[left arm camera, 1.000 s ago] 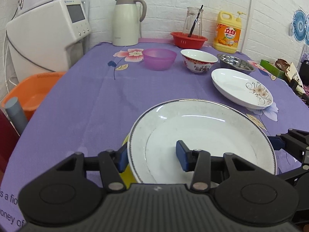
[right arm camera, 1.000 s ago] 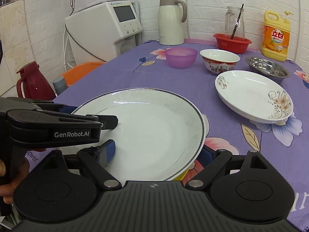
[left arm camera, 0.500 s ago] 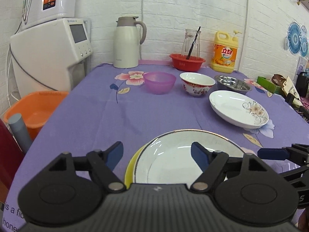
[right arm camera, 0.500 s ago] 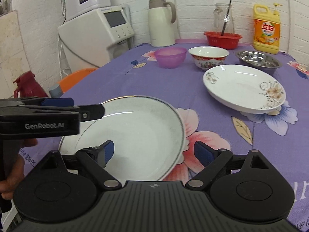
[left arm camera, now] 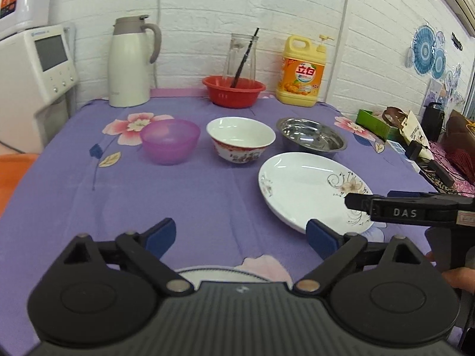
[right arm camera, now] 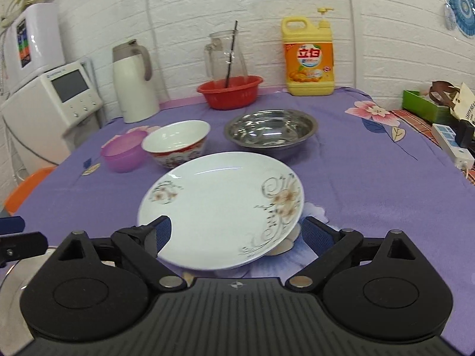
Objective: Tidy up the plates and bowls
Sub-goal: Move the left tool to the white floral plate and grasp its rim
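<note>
A white plate with flower print [left arm camera: 311, 190] [right arm camera: 225, 204] lies on the purple tablecloth. My right gripper [right arm camera: 237, 234] is open, its fingers on either side of this plate's near rim. My left gripper [left arm camera: 240, 237] is open and empty over bare cloth. A grey-rimmed white plate [left arm camera: 219, 273] lies just under the left gripper's body, mostly hidden; its edge shows at the lower left of the right wrist view [right arm camera: 12, 284]. Behind stand a purple bowl [left arm camera: 169, 141], a white and red bowl [left arm camera: 240, 139] and a steel bowl [left arm camera: 311, 136].
At the back stand a cream thermos jug [left arm camera: 130, 62], a red basin [left arm camera: 233, 90] with a glass jug, and a yellow detergent bottle [left arm camera: 304, 72]. A white appliance [left arm camera: 35, 77] is at the left. Boxes and clutter [left arm camera: 415, 136] lie at the right edge.
Both grippers let go of the grey-rimmed plate and opened. They lifted and moved forward; the right one now straddles the flowered plate's near rim.
</note>
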### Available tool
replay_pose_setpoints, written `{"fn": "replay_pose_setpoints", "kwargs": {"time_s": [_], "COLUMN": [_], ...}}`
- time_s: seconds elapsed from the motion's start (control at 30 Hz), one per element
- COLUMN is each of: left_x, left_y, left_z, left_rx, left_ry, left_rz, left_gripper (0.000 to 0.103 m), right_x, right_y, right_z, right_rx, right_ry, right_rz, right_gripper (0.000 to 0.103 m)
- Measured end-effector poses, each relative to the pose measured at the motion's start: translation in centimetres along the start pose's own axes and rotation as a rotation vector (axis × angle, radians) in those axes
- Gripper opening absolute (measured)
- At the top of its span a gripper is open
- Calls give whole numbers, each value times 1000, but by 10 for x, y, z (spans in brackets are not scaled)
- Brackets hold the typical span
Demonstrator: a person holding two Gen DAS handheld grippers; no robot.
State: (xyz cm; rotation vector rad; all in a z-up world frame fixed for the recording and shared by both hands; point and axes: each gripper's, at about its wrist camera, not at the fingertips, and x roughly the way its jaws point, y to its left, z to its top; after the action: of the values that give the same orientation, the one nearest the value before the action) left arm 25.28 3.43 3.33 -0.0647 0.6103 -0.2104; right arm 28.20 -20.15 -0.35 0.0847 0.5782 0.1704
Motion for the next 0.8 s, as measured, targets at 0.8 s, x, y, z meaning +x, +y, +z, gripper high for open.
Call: {"fn": "replay_pose_setpoints", "kwargs": {"time_s": [0.8], "left_x": [147], "left_y": [-32], "left_z": [43], "left_rx": [28], "left_ry": [206], "left_rz": [-13], "left_gripper": [94], "right_x": [59], "right_y": [-11], "right_z": [2], "right_rx": [-48], "right_ry": [81], "right_rz": [-26], "right_gripper": [103]}}
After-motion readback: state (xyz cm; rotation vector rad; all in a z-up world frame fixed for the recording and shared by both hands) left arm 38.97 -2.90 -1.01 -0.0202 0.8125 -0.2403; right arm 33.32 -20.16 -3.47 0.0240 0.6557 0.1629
